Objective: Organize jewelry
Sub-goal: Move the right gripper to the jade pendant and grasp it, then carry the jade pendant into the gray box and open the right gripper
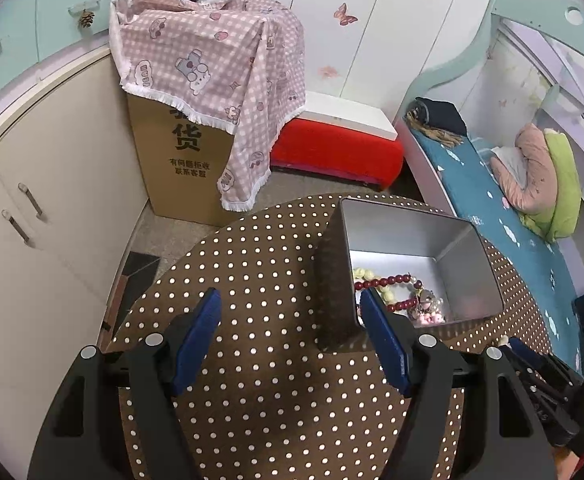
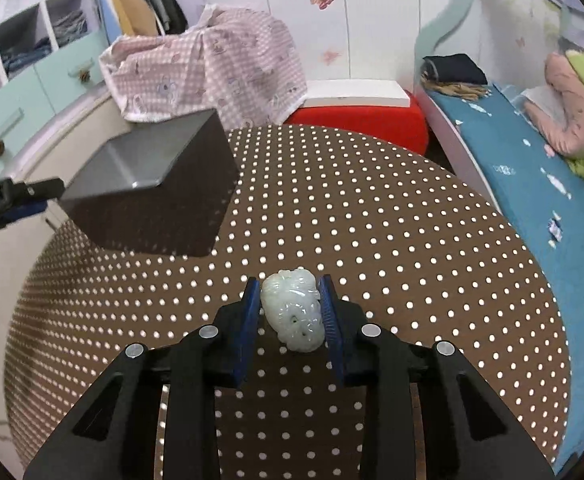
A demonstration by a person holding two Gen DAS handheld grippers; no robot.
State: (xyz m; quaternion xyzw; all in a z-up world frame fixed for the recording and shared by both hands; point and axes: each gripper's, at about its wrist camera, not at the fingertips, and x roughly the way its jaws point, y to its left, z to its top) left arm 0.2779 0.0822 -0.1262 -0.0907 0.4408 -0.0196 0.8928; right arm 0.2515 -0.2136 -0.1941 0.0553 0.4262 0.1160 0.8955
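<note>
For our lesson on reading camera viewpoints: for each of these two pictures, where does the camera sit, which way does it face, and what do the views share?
Left wrist view: sits on the left hand-held gripper, looking along its open fingers over the dotted table; one finger is inside the metal box, which holds beaded jewelry.
Right wrist view: sits on the right hand-held gripper, facing across the table; its fingers close on a pale jade carving.
Shared: table, box, the pink checked cloth, the bed; each view also shows the other gripper.
</note>
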